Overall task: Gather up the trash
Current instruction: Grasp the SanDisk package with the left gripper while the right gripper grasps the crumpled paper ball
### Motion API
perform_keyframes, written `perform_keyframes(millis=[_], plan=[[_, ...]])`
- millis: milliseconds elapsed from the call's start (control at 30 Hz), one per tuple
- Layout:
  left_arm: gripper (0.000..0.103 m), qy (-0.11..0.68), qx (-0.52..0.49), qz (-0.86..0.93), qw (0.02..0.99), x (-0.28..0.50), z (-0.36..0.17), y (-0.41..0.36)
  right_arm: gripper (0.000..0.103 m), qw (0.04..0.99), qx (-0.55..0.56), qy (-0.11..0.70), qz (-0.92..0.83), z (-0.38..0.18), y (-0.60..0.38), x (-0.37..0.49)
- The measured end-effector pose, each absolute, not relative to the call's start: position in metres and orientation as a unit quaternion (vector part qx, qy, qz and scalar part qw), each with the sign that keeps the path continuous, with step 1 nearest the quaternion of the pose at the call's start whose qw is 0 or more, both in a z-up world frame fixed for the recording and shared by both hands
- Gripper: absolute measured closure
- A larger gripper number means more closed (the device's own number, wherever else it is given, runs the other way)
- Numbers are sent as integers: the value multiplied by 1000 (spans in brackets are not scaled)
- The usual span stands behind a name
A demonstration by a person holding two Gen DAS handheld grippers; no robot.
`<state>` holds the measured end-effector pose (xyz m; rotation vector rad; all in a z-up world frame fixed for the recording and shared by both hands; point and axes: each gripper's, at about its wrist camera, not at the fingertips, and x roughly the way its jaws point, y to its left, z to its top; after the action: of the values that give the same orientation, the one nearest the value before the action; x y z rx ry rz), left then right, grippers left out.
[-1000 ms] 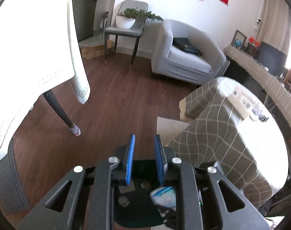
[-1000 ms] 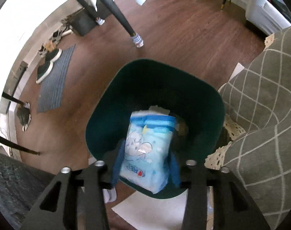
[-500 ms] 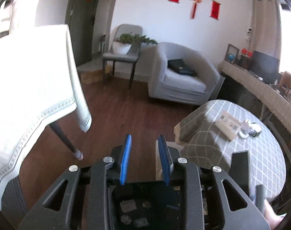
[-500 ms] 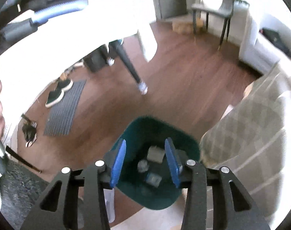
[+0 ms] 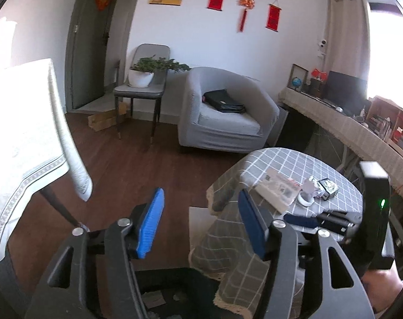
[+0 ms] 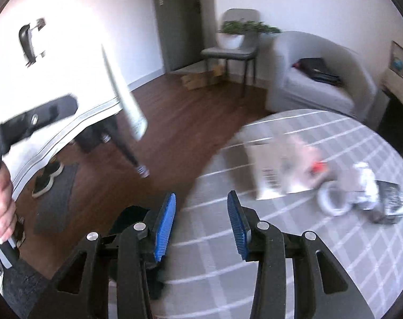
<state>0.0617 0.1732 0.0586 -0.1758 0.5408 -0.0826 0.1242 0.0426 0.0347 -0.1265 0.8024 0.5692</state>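
Both grippers empty, jaws spread: left gripper beside the table, right gripper over it. The trash, a crumpled cluster, lies far right of the right jaws; the right gripper is judged nearer. Bin sits near left.

Wood floor, grey armchair, white wall.
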Motion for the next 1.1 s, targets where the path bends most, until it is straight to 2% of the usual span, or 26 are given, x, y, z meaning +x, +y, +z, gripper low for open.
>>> perform_keyframes(millis=[567, 1100], plan=[[37, 293, -57, -114, 947, 120, 46, 63, 62, 907, -11, 367, 207, 48, -72, 151], [41, 369, -60, -80, 924, 182, 10, 15, 62, 902, 14, 380, 206, 42, -113, 168]])
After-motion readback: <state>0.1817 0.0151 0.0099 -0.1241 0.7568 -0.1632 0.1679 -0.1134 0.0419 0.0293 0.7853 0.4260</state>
